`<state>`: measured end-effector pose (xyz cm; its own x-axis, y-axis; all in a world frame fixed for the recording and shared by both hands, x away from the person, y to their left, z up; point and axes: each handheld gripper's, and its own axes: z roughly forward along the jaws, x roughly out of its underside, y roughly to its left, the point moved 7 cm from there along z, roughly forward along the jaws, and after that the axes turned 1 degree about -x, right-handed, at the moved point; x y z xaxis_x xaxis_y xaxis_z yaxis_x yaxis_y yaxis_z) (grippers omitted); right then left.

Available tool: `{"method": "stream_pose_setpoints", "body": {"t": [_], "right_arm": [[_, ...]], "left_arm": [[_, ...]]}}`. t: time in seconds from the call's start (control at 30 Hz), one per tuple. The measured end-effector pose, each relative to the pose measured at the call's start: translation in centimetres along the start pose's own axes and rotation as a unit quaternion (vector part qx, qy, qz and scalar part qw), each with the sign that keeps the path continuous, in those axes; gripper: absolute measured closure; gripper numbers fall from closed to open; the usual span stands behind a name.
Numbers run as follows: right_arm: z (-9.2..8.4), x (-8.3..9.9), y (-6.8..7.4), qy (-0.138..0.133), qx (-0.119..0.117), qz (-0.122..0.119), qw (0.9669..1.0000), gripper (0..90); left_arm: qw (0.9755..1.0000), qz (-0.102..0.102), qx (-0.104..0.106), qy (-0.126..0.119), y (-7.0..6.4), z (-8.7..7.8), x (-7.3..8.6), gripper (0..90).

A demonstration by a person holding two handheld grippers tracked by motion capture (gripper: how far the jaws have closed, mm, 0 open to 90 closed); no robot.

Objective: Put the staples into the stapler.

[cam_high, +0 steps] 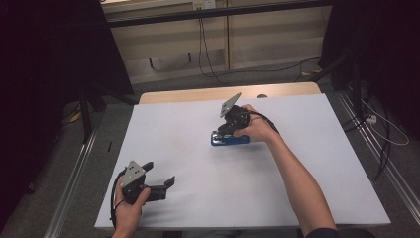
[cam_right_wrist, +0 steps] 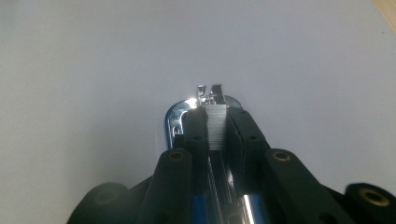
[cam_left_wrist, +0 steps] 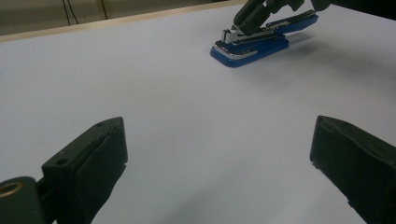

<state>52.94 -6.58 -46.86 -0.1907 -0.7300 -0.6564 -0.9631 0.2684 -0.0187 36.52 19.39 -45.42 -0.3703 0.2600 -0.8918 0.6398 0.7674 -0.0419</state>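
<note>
Holding my left gripper (cam_high: pixel 159 177) low at the near left corner of the table (cam_high: pixel 198 208), jaws wide apart with nothing between them, only bare white table surface under them. Left hand (cam_high: pixel 130 208) wraps the gripper body from below, grey plate on top tilted. In the left gripper view both black pads (cam_left_wrist: pixel 100 154) sit far apart at the frame edges, pointing across the table toward the stapler.

Farther out, past the middle of the table, my right gripper (cam_high: pixel 229 130) comes down from the right with my right hand (cam_high: pixel 260 130) and forearm behind it. Its jaws are clamped on the stapler (cam_high: pixel 230 140), gripping the metal staple strip in the open magazine from both sides. In the right gripper view the two pads (cam_right_wrist: pixel 195 135) press the silver staple row between them, shiny nose of the stapler just beyond the tips.

Stapler is blue, base flat on the table, top arm lifted at an angle; in the left gripper view it shows at upper right (cam_left_wrist: pixel 250 46) with the right jaws on its front end. Well apart from my left gripper.

Beyond the table: wooden edge (cam_high: pixel 198 94), floor, cables (cam_high: pixel 208 59), wall panels.
</note>
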Motion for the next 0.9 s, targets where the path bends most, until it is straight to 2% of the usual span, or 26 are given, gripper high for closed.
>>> {"method": "stream_pose_setpoints", "body": {"t": [0.4,0.63,0.9], "right_arm": [[0.15,0.06,0.05,0.006,0.001,-0.014,0.9999,79.1],[0.36,-0.34,-0.02,0.008,0.000,-0.037,0.9993,79.1],[0.42,-0.34,-0.14,0.005,-0.008,-0.043,0.9990,78.9]], "left_arm": [[1.0000,0.001,0.001,0.000,-0.03,0.03,0.00,4.3],[1.0000,0.003,0.001,-0.002,-0.11,0.05,-0.09,4.3],[1.0000,0.003,0.000,0.000,-0.11,0.08,-0.06,4.3]]}}
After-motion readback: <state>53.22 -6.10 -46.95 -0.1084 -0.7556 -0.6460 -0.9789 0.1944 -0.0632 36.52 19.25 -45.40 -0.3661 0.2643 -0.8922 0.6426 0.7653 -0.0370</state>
